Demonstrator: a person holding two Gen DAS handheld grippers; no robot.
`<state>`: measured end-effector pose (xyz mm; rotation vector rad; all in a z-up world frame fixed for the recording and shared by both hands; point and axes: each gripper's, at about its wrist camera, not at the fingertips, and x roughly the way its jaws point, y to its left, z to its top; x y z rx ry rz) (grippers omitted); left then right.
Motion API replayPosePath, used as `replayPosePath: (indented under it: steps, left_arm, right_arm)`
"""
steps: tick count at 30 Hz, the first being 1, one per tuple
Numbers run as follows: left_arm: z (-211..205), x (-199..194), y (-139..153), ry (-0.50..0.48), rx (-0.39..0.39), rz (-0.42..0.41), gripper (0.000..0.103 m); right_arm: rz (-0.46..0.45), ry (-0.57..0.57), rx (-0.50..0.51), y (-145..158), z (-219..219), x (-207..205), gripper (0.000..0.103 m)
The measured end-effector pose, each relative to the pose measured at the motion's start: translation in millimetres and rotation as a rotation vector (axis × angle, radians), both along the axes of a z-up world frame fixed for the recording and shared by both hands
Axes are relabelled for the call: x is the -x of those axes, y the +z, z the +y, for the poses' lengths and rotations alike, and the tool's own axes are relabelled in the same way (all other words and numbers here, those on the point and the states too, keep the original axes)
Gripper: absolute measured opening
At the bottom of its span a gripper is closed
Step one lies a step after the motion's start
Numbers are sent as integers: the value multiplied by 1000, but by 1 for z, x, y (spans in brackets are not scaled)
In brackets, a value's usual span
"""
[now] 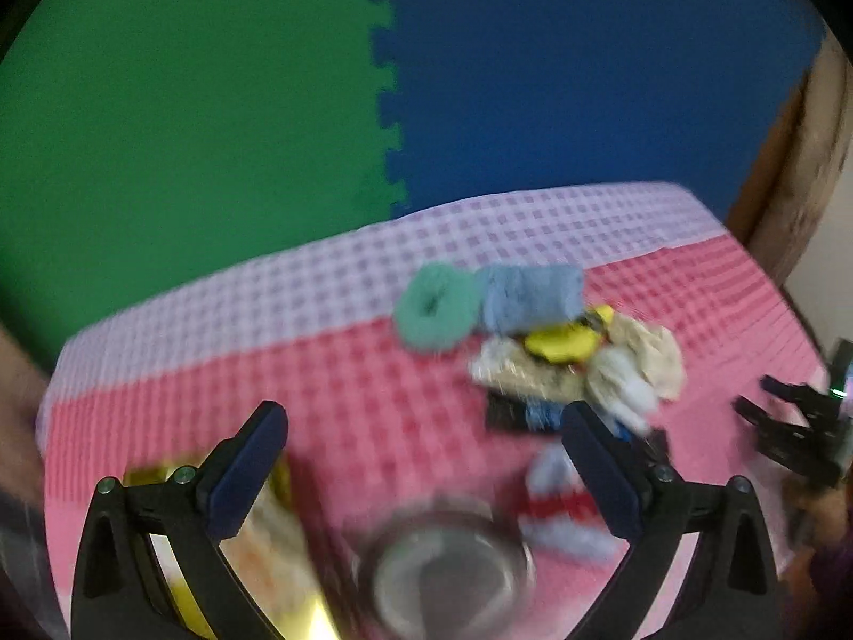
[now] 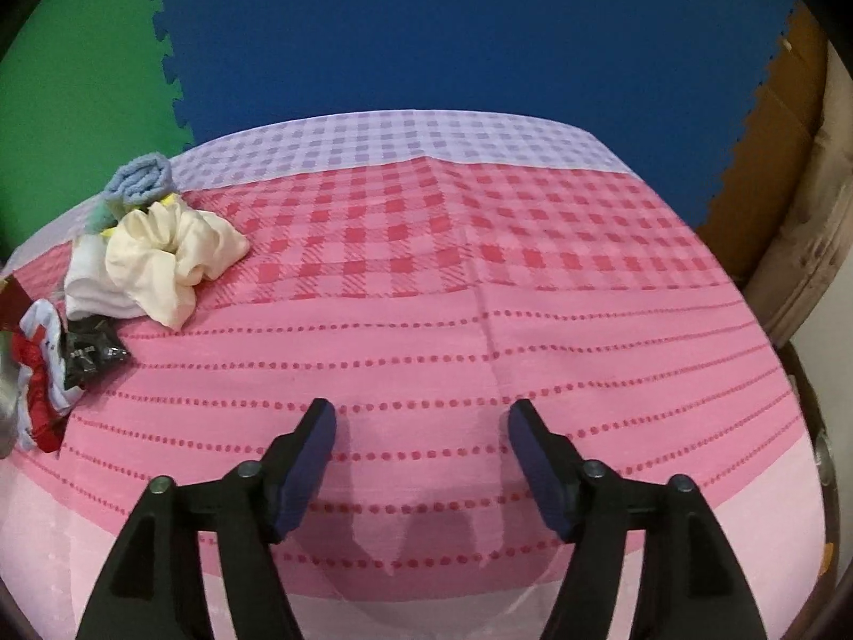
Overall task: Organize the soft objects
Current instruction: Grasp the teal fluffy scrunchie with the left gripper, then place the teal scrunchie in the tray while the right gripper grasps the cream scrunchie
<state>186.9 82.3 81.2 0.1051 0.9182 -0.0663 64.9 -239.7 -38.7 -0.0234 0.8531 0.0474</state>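
Note:
In the blurred left wrist view a pile of soft things lies on the pink checked tablecloth (image 1: 373,373): a teal scrunchie (image 1: 437,306), a rolled blue towel (image 1: 530,296), a yellow piece (image 1: 562,344), a cream scrunchie (image 1: 650,352), a white cloth (image 1: 621,389) and a red-and-white cloth (image 1: 560,506). My left gripper (image 1: 424,416) is open above the cloth, nothing between its fingers. My right gripper (image 2: 421,410) is open over bare tablecloth (image 2: 480,320), well right of the pile, where the blue towel (image 2: 138,178), cream scrunchie (image 2: 170,256) and white cloth (image 2: 90,288) show.
A metal bowl (image 1: 448,570) stands just under the left gripper, with a gold-edged box (image 1: 266,533) to its left. A black packet (image 2: 88,352) lies by the red-and-white cloth (image 2: 40,389). Green and blue foam mats (image 2: 426,26) cover the floor beyond the table; a wooden post (image 2: 799,213) stands at right.

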Motion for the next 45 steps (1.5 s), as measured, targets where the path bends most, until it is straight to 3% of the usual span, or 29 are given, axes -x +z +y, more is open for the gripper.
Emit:
replayPosePath:
  steps: [2, 7, 12, 15, 16, 17, 18, 21, 26, 34, 40, 42, 45]
  left_arm:
    - [-2, -34, -18, -21, -32, 43, 101]
    - [-5, -88, -56, -60, -26, 120, 101]
    - [-2, -122, -83, -58, -33, 172, 101]
    - [-2, -135, -96, -51, -90, 189, 101]
    - [-1, -138, -101, -54, -101, 188, 91]
    - [0, -140, -105, -59, -102, 189, 47]
    - [3, -143, -111, -62, -88, 219, 17]
    - [15, -144, -106, 3, -2, 219, 11]
    - [21, -98, -73, 97, 71, 133, 10]
    - [-20, 31, -15, 64, 145, 37, 11]
    - [-37, 98, -3, 64, 249, 43, 11]
    - [-40, 116, 0, 69, 250, 41, 12]
    - [-41, 134, 4, 84, 257, 37, 12]
  right_arm:
    - [1, 4, -7, -1, -2, -1, 74]
    - [0, 10, -31, 0, -3, 3, 76]
    - [4, 18, -34, -1, -2, 2, 81]
    - [7, 23, -34, -1, -1, 2, 83]
    - [8, 24, -34, -1, -1, 1, 83]
    - [8, 25, -35, -1, 0, 1, 83]
    - [9, 26, -35, -1, 0, 0, 84]
    - [13, 28, -29, -2, 1, -2, 85]
    - [14, 33, -30, -2, 1, -1, 85]
    - [-1, 49, -74, 0, -3, 2, 85]
    - [-22, 271, -223, 23, 12, -4, 85]
    - [-31, 384, -266, 34, 27, -15, 85]
    - [-36, 554, -224, 39, 54, -32, 85]
